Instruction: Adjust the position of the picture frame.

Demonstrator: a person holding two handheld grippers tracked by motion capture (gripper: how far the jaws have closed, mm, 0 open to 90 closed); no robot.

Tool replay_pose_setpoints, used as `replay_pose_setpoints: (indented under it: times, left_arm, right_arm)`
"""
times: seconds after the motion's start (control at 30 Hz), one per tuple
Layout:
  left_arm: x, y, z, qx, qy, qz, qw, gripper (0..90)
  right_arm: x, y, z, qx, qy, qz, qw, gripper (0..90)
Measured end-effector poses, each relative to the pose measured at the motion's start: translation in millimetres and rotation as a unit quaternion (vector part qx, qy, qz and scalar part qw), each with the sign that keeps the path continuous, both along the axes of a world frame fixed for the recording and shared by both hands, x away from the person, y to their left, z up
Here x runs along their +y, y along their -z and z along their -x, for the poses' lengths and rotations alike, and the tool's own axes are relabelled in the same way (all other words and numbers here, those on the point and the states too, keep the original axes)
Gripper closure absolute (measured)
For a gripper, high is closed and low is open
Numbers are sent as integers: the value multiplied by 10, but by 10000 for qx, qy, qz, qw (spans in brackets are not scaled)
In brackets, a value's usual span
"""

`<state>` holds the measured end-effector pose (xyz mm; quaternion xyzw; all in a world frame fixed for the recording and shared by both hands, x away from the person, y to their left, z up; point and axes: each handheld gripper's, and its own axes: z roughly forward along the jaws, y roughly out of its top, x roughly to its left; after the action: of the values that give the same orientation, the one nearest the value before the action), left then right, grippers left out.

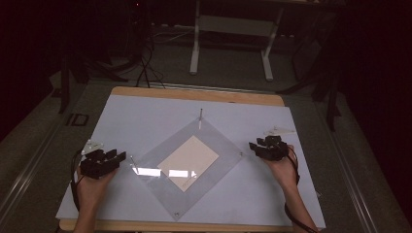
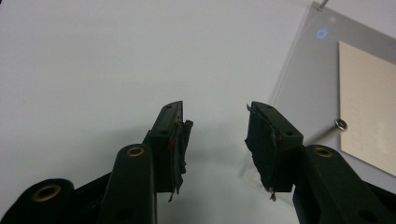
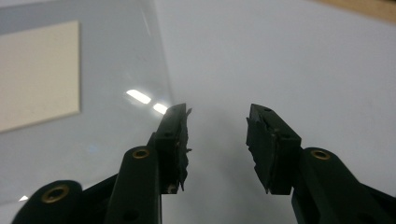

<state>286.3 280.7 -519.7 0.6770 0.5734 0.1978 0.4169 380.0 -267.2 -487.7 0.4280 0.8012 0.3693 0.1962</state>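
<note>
You've got a gripper in each hand, and between them lies the clear square acrylic sheet (image 1: 190,162), turned like a diamond in the middle of the white-topped table (image 1: 145,111), with a cream square card (image 1: 188,161) under its centre. Your left gripper (image 1: 115,156) sits by the table's left edge with its jaws apart and nothing between them; the sheet's left corner lies just to the right of those jaws, where a small silver screw (image 2: 340,124) stands by the card's edge (image 2: 369,102). Your right gripper (image 1: 256,145) hovers near the right edge, jaws also spread and empty, and the sheet's right corner (image 3: 116,93) lies just off its left jaw.

The sheet has no long axis to speak of; its corner-to-corner line runs straight from one gripper to the other, and both look about equally near. More pins mark the far corner (image 1: 200,114) and near corner (image 1: 176,213), though whether they fasten the sheet down is hard to tell. There's no brand, label or writing to read.
</note>
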Motion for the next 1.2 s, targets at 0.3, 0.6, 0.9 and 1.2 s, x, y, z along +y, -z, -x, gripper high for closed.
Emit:
replay_pose_setpoints:
  times: [0.3,0.6,0.9,1.2]
  left_arm:
    - [28,39,90,119,130,-125,9998,552]
    - [35,41,164,140,385,-135,9991,587]
    - [-85,39,169,143,672,-195,9974,618]
    - [-326,93,121,199,1038,-613,9925,627]
  right_arm:
    - [321,-185,-179,-142,-406,382,9983,614]
    - [478,-147,-347,-58,-576,297,9979,652]
    - [633,-22,-553,45,-655,-10,9978,727]
    - [775,25,-669,101,-678,-131,9976,758]
